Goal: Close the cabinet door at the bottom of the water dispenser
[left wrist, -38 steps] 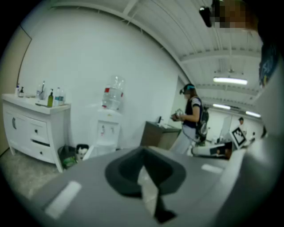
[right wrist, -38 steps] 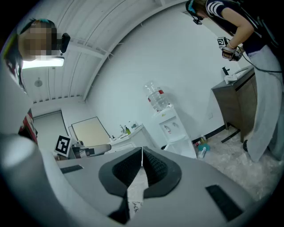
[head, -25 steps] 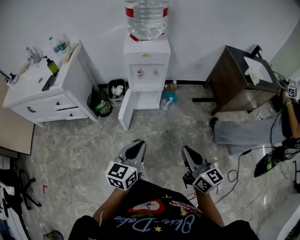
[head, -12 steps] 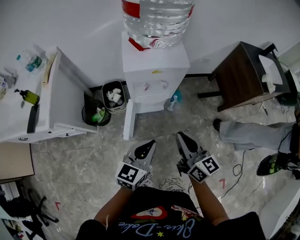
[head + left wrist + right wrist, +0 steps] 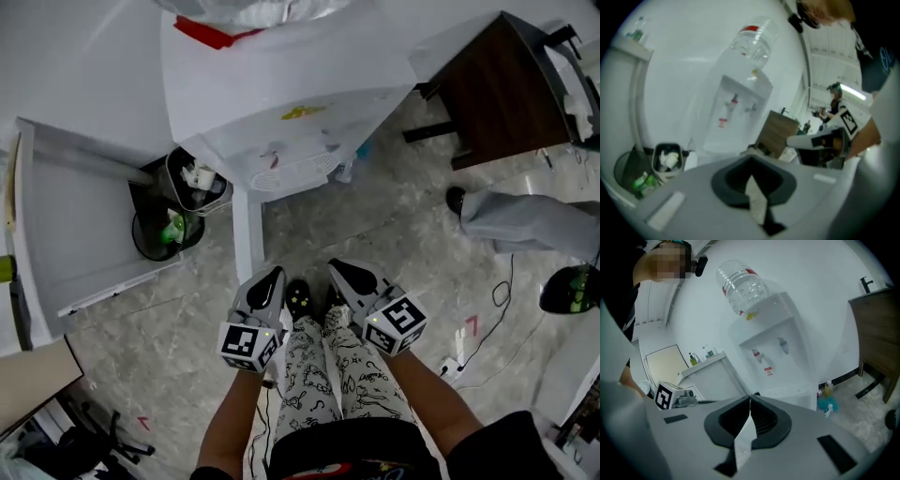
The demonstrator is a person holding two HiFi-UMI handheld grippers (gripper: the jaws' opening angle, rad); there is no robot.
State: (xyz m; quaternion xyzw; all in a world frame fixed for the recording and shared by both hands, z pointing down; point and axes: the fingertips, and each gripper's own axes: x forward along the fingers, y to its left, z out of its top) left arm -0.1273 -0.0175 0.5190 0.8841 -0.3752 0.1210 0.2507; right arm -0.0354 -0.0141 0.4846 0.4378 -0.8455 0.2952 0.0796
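The white water dispenser [image 5: 281, 89] stands straight ahead, with its bottle [image 5: 757, 40] on top. Its bottom cabinet door [image 5: 247, 239] is swung open toward me and shows edge-on as a narrow white strip. My left gripper [image 5: 273, 276] is shut and empty, its tips just right of the door's free edge and a little short of it. My right gripper [image 5: 336, 268] is also shut and empty, level with the left one and in front of the dispenser's base. In the gripper views the left gripper [image 5: 750, 159] and right gripper [image 5: 750, 398] point at the dispenser [image 5: 773, 357].
Two waste bins [image 5: 157, 232] sit left of the dispenser, against a white vanity cabinet [image 5: 75, 225]. A dark wooden table [image 5: 506, 84] stands at the right. A person's grey-trousered leg [image 5: 534, 225] and cables with a power strip [image 5: 455, 352] lie on the marble floor.
I have stepped closer: the dispenser and its open door loom larger and nearer. Both grippers have stayed shut and now sit close to the door's edge.
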